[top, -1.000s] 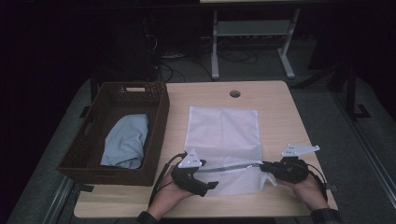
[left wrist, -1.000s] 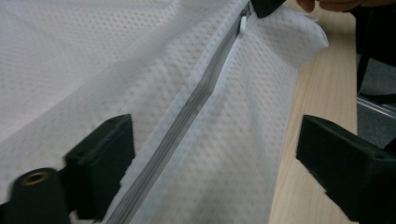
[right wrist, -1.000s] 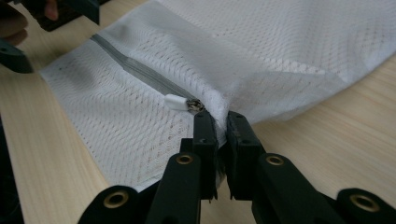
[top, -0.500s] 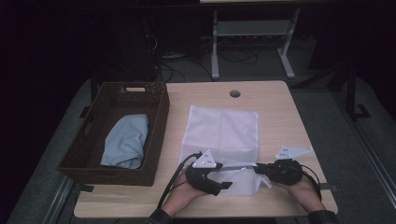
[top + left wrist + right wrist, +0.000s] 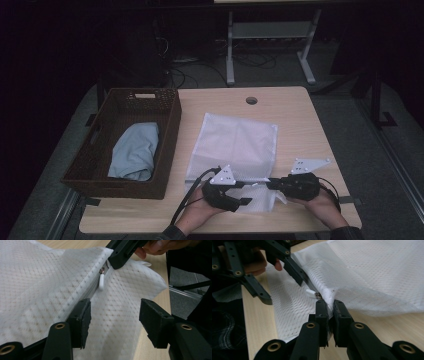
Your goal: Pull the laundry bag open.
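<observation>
Right tool (image 5: 330, 305) first — its two black jaws are pinched tight on the edge of the white mesh laundry bag (image 5: 235, 147), right at the end of the zipper, and the fabric is lifted into a ridge just ahead of them. The white zipper pull (image 5: 101, 281) hangs just beside that grip, on the side toward the other hand.

Over to the left tool (image 5: 113, 315) — its jaws have just been closing, and they stand half open, one pad on each side of the raised zipper seam, mesh between them but the pads not pressing on it. The pull dangles just beyond these jaws, between them and the right tool's clamped tips.

From the high view, both tools sit at the bag's near edge, tips pointing toward each other, close together, hands behind them. The bag spreads flat away from them across the wooden counter (image 5: 295, 115). Off past the left tool stands a dark wicker basket (image 5: 95, 155) with a light blue cloth (image 5: 135, 152) lying inside it.
</observation>
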`<state>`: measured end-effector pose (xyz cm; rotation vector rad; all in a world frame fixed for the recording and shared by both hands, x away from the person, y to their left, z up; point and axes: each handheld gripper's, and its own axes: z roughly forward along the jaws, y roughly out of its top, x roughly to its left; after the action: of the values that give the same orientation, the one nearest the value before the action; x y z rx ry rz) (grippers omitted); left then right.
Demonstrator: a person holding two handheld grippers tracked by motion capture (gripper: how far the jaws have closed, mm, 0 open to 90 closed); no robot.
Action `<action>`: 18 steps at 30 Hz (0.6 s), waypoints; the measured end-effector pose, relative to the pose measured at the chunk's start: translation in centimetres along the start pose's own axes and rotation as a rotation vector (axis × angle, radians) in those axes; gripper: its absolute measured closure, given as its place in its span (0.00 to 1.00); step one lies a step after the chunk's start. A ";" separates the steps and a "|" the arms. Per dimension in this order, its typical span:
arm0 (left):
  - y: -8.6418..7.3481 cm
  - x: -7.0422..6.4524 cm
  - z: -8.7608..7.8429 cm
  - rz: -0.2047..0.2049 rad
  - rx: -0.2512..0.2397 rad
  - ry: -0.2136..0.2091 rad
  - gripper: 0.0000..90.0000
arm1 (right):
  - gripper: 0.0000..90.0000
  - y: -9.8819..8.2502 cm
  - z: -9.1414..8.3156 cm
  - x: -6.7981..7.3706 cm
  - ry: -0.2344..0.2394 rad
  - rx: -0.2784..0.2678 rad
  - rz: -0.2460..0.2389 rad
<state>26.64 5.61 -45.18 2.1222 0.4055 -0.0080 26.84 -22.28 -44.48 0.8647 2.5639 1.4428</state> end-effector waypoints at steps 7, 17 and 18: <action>0.0 -0.1 0.2 0.001 0.001 -0.015 0.55 | 0.92 0.3 0.3 0.9 0.029 -0.005 -0.026; 0.0 -0.1 0.2 -0.015 -0.012 -0.023 0.66 | 0.92 0.7 0.8 2.0 0.053 -0.004 -0.056; 0.0 -0.1 0.2 -0.017 -0.015 -0.022 0.66 | 0.92 0.7 0.8 2.1 0.055 -0.003 -0.057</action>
<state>26.57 5.39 -45.31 2.1021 0.4093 -0.0377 25.63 -20.30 -43.91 0.7550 2.6026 1.4743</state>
